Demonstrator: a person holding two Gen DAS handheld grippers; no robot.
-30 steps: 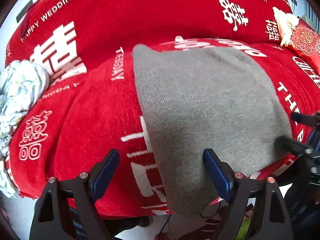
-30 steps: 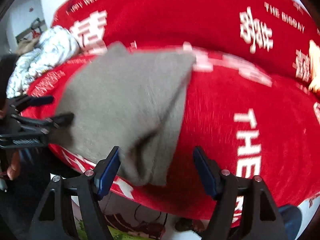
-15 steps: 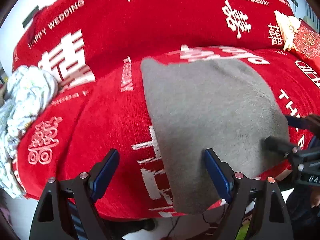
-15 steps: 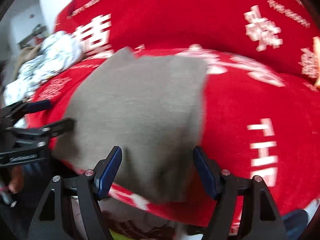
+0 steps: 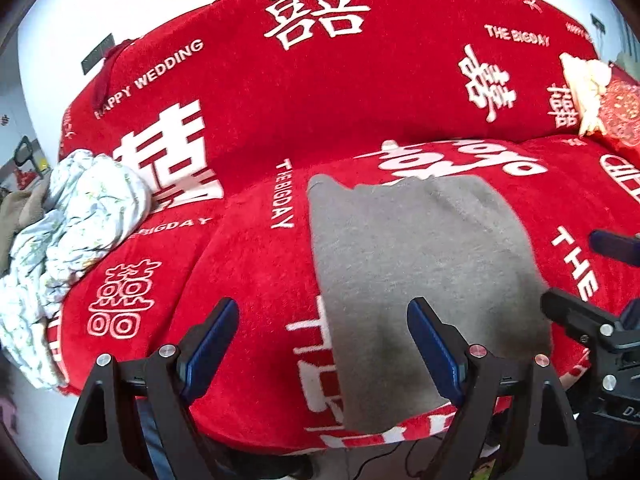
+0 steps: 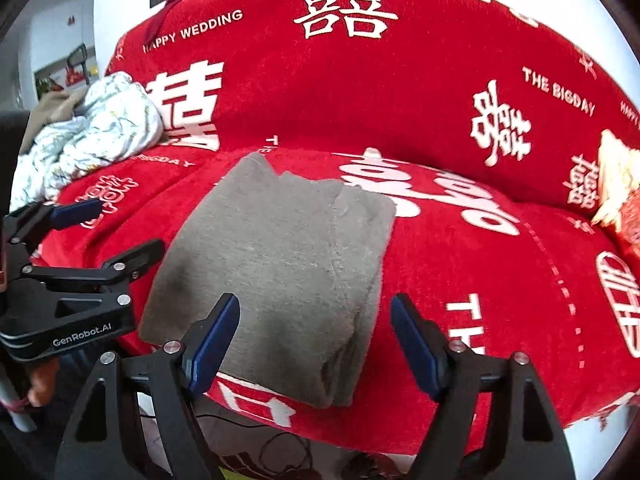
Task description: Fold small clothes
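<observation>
Folded grey garment (image 6: 280,264) lay on red wedding-print sofa cover (image 6: 500,280); right gripper (image 6: 316,332) spread wide at garment's near edge, left gripper (image 6: 108,232) also apart, just left of garment.

The folded garment (image 5: 424,276) (image 6: 280,268) is lying on the front part of the sofa seat (image 5: 256,264) (image 6: 472,264), its near edge hanging just over the seat's front rim. The left gripper (image 5: 323,344) is sitting in front of its left edge and the right gripper (image 6: 315,340) in front of its right half. A crumpled bundle of cloth (image 5: 76,232) (image 6: 96,136) is lying at the seat's left end against the backrest (image 5: 320,92) (image 6: 360,80), well apart from the garment.
</observation>
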